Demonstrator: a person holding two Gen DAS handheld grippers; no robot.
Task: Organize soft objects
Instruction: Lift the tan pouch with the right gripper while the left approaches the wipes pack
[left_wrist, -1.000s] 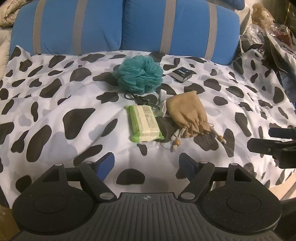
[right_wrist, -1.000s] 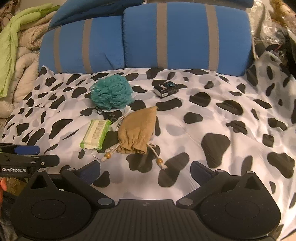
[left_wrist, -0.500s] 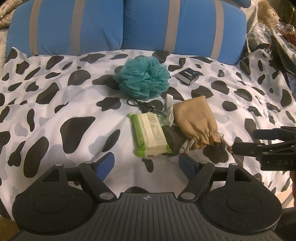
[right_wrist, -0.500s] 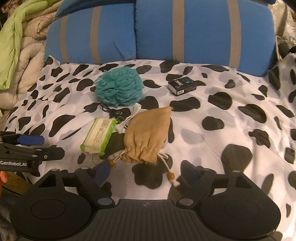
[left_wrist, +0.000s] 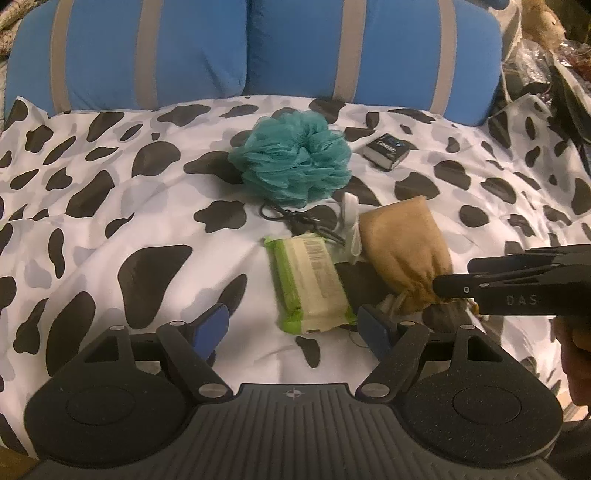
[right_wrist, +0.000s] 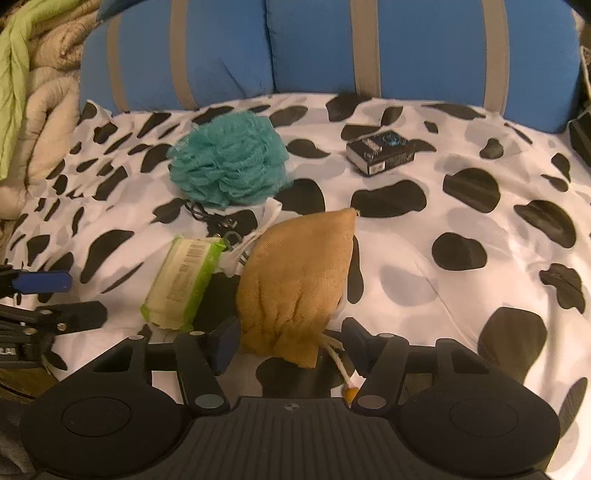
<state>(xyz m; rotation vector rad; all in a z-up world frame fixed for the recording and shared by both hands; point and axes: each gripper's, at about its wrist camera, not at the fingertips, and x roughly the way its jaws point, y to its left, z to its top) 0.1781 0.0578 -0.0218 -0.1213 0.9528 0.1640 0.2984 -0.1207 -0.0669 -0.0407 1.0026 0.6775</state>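
A tan drawstring pouch (right_wrist: 299, 288) lies on the cow-print sheet (right_wrist: 424, 258), its tied mouth between the open fingers of my right gripper (right_wrist: 290, 341). A green wet-wipe pack (left_wrist: 310, 284) lies just left of the pouch (left_wrist: 402, 254). My left gripper (left_wrist: 293, 328) is open and empty, its fingers either side of the pack's near end. A teal bath pouf (left_wrist: 291, 158) sits farther back, also in the right wrist view (right_wrist: 229, 162). The right gripper's fingers (left_wrist: 480, 284) reach the pouch mouth from the right.
A small black box (right_wrist: 380, 151) lies behind on the right. Black keys on a ring (left_wrist: 295, 218) and a white ribbon (left_wrist: 351, 218) lie between pouf and pack. Blue striped cushions (left_wrist: 258, 51) line the back. Beige and green blankets (right_wrist: 26, 92) are piled at left.
Both grippers have moved forward. My right gripper has closed in on the pouch so its mouth now sits between the fingers. My left gripper has neared the wipe pack.
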